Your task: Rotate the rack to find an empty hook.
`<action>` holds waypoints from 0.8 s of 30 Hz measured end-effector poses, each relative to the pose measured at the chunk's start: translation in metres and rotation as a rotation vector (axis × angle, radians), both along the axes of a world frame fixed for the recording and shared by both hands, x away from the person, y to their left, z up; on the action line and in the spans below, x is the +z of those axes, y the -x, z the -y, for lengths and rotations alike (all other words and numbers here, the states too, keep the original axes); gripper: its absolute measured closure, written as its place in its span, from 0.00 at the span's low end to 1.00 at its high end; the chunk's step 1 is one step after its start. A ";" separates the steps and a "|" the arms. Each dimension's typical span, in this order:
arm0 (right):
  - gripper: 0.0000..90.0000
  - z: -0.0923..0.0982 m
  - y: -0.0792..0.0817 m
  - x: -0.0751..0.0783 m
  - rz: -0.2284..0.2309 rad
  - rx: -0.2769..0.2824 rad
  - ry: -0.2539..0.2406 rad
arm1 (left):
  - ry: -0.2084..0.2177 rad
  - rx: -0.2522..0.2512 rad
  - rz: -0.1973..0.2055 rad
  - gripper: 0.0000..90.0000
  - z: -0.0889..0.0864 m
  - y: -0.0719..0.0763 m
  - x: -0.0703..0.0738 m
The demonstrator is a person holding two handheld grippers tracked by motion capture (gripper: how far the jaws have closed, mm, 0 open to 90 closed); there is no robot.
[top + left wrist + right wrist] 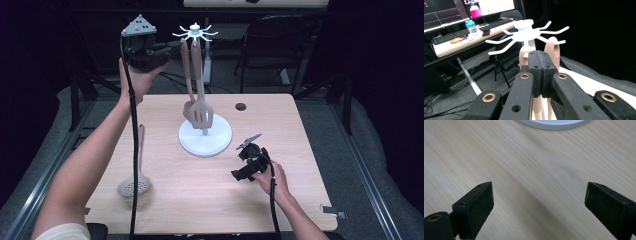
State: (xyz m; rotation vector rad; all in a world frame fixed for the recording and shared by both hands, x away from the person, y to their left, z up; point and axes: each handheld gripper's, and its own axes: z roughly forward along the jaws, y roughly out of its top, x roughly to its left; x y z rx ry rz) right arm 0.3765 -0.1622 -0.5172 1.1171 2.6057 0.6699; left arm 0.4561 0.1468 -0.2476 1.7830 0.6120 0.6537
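1. A skimmer (135, 184) lay flat on the table (210, 200) at the left, well apart from the rack, its round holed head toward the person and its handle pointing away.
2. The left gripper (162, 50) was raised beside the rack's top, its jaws pressed together with nothing between them; in the left gripper view they (539, 72) sat just before the hooks (529, 33).
3. The rack (205, 135) stood mid-table on a white round base; a slotted spatula (201, 112) and a second utensil hung from it, touching.
4. These utensils looked light, stiff and smooth, so likely slippery; the thin handle near its hanging hole seemed the best hold.
5. The spread hooks and hanging neighbours could crowd any approach.
6. The right gripper (243, 172) rested low near the base, jaws (539, 205) wide apart over bare wood.
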 end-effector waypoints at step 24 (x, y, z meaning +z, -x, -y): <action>0.09 0.000 0.000 -0.002 0.007 -0.011 -0.029 | -0.002 0.087 -0.030 1.00 -0.004 -0.027 0.002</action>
